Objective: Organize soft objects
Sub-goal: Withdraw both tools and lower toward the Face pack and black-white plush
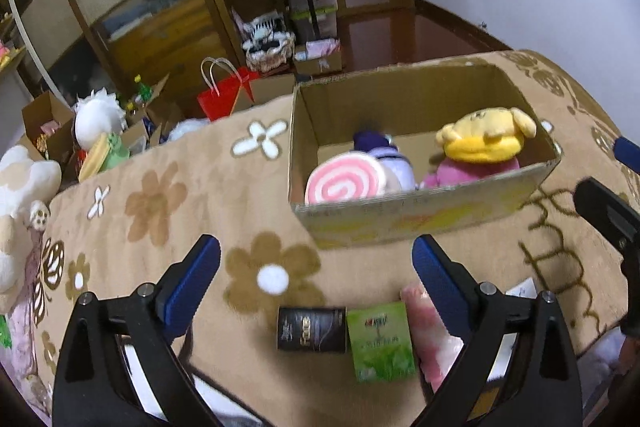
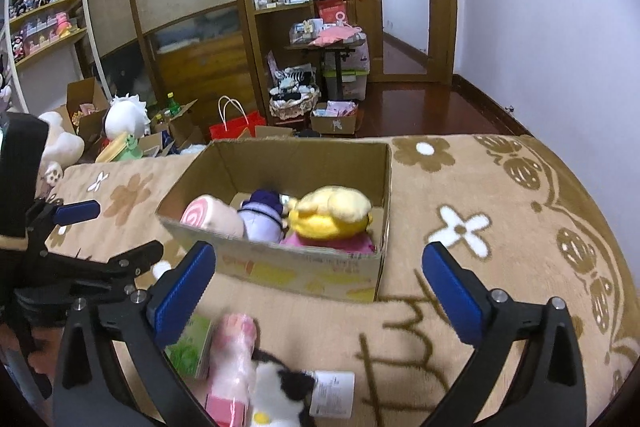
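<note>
The open brown cardboard box (image 1: 424, 223) on the tan flowered blanket (image 1: 168, 195) holds a pink swirl plush (image 1: 344, 185), a purple plush (image 1: 386, 157) and a yellow-headed plush (image 1: 486, 141). It lies beyond both grippers, left gripper (image 1: 316, 269) and right gripper (image 2: 319, 277), each with fingers spread and empty, while a pink-wrapped soft toy (image 2: 236, 351) lies near, just right of the right gripper's left finger

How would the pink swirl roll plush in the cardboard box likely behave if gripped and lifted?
The pink swirl plush looks stuffed, so it probably squashes between fingers and is light. Its round shape suggests it could roll if set on the blanket. Leaning against the cardboard box wall, it may drag on lifting.
</note>
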